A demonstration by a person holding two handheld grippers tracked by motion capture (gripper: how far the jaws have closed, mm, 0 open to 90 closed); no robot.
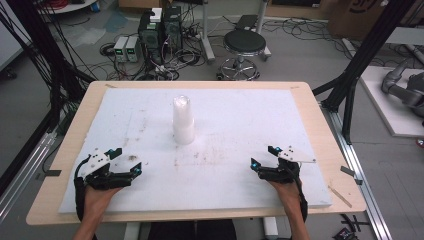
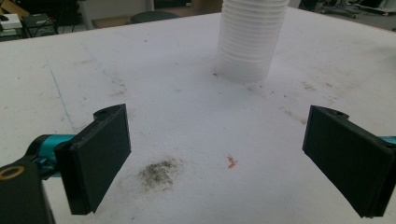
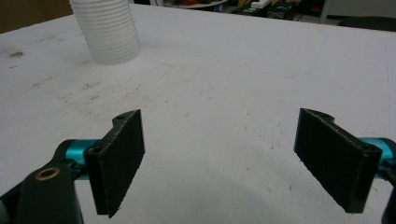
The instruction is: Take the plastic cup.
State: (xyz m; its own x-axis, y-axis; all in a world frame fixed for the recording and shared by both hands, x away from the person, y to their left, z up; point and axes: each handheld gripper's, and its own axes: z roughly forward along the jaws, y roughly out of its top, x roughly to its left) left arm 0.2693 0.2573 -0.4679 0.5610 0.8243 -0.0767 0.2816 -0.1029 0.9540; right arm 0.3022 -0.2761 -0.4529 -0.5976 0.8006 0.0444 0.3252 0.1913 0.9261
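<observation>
Both hand-held tools are black: the left gripper (image 1: 131, 168) and the right gripper (image 1: 258, 163) each carry a grey three-cornered plate on top and small teal-lit parts. Their jaws are flat, matte black slabs on teal metal rods, beside a brass-ringed hole. A black cable trails along each forearm

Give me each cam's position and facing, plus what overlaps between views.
High view: fixed above the person's side, looking forward and down on the white foam board; forearms, left gripper and right gripper enter from the bottom.
Left gripper view: rides the left gripper, low over the board, facing the cup stack; its two black fingers show, spread apart.
Right gripper view: rides the right gripper, facing the same stack from the other side; fingers spread.
Shared: all three show the cup stack and board.
</observation>
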